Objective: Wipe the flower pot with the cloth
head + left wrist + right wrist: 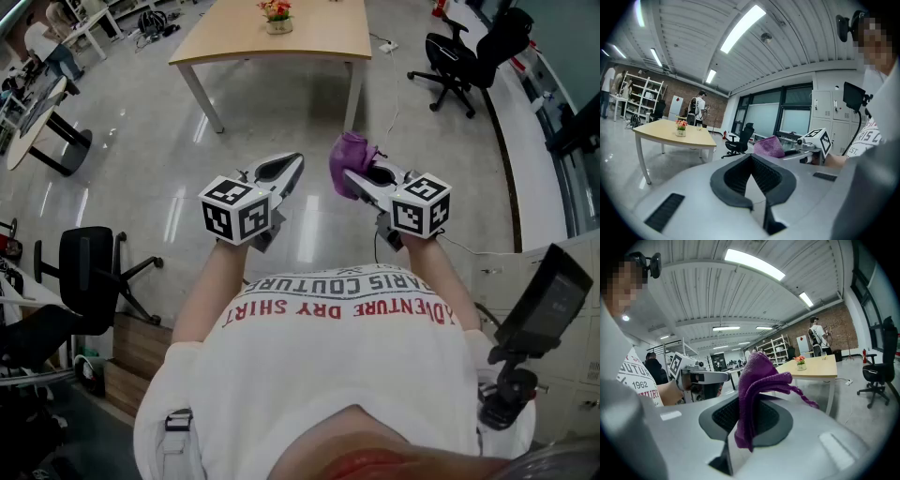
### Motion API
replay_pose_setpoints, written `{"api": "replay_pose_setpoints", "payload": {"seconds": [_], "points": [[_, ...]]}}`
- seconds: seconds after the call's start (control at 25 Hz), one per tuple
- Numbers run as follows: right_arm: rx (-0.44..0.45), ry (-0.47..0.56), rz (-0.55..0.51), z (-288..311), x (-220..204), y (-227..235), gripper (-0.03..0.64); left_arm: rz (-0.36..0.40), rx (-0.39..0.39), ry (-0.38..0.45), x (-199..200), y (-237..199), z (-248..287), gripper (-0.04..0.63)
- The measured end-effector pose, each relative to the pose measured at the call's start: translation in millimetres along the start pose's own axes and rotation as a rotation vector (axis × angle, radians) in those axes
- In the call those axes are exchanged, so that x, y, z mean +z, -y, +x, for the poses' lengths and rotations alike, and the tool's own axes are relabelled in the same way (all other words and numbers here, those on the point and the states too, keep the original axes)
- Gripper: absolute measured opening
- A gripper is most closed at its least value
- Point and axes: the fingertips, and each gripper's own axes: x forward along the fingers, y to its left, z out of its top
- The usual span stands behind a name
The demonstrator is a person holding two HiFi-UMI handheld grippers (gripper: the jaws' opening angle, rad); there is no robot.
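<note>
Ahead, we see wooden table far across floor. Our left gripper: jaws together, empty. Our right gripper: jaws clamped on purple cloth, bunched, rising upright from tips, strand hanging. Smallest, flower pot stands upright on table, well apart from both grippers.

Your cloth is purple and knitted. It is bunched and folded over itself and pinched between the closed jaws of your right gripper. Most of it stands up above the jaws, a short end hangs below them, and a thin loose strand trails off to one side. The flower pot is small and pale, with orange and pink blooms. It stands upright on the light wooden table, well apart from the cloth
</note>
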Motion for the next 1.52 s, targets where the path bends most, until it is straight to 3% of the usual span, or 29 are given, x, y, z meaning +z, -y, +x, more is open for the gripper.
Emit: {"api": "replay_pose_setpoints", "payload": {"seconds": [1.08, 1.28, 1.52], "points": [[0.010, 0.028, 0.008, -6, 6, 17, 0.060, 0.006, -0.015, -0.034, -4, 3, 20, 0.002], [0.019, 0.039, 0.045, 22, -2, 36, 0.060, -0.032, 0.020, -0.042, -20, -35, 21, 0.002], [0.022, 0.003, 0.065, 101, -5, 72, 0.060, -0.086, 0.022, -0.049, -31, -123, 40, 0.002]]}}
